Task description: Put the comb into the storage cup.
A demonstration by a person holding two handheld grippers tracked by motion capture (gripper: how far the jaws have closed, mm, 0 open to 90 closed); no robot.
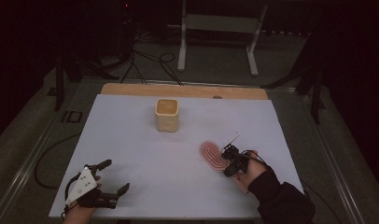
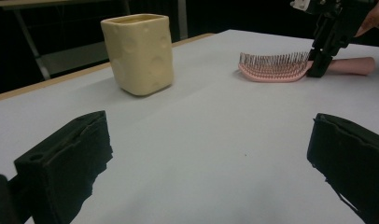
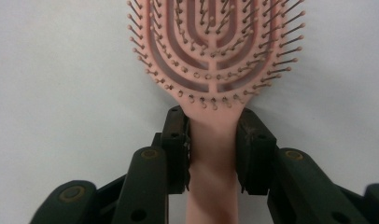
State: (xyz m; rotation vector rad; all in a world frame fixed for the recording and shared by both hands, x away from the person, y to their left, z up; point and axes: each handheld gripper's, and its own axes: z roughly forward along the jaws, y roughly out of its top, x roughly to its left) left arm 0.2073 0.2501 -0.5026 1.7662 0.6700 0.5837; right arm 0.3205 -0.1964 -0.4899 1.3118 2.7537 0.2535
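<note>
High view: a pink hairbrush [image 1: 212, 155] lies bristles up on the white table [image 1: 145, 154], right of centre, with the right gripper [image 1: 228, 156] at its handle end. The left gripper [image 1: 114, 176] rests near the table's near left corner, jaws spread wide with nothing between them.

Left gripper view: a cream cup [image 2: 138, 53] stands well apart from the hairbrush [image 2: 271, 67].

Right gripper view: the jaws clamp the hairbrush [image 3: 213, 46] by its handle neck.

Pink hairbrush [image 3: 211, 51] head cropped at top, handle end hidden below the frame edge.
</note>
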